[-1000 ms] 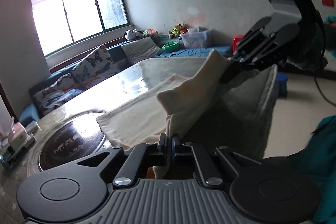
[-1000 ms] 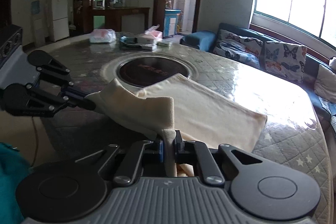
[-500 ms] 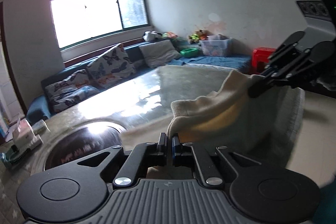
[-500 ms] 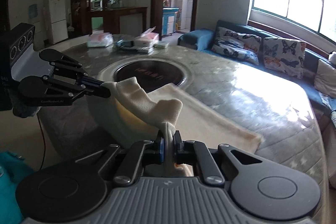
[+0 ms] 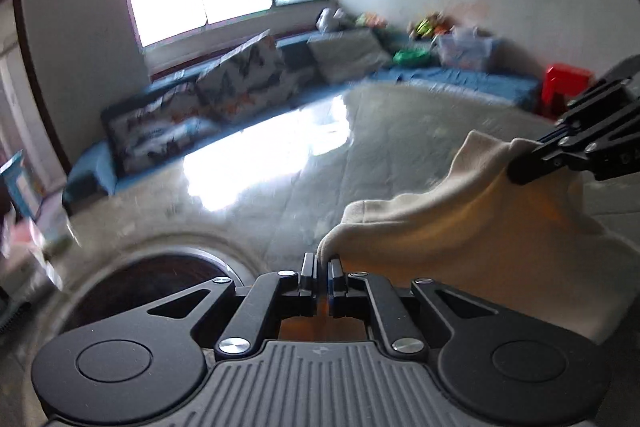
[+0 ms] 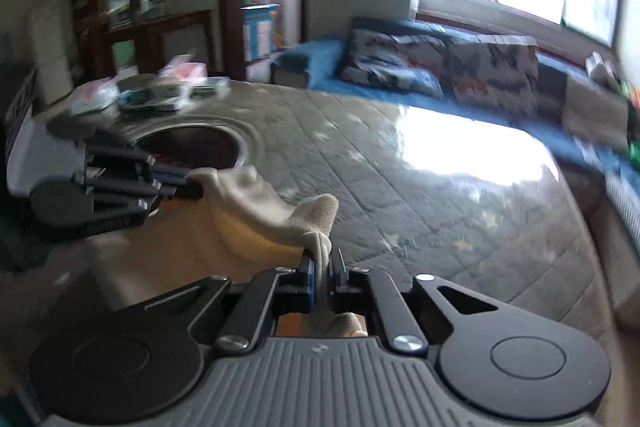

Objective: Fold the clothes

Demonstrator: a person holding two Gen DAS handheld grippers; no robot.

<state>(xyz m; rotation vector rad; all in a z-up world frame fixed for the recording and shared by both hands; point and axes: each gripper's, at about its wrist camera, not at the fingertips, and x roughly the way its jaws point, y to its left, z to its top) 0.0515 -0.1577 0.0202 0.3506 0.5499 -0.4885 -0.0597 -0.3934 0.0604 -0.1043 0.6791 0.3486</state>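
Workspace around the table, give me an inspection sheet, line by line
Surface: quilted table with a dark round inset.
Job's things: cream garment hanging between both grippers.
Clutter: packets and boxes at the far table edge, blurred.
Grippers: left gripper and right gripper both shut on the garment.
Cables: nothing seen.
Surroundings: blue sofa with patterned cushions, window, red stool.

Cream cloth (image 5: 460,227); blue sofa (image 6: 400,39), butterfly-print cushions (image 6: 492,67).
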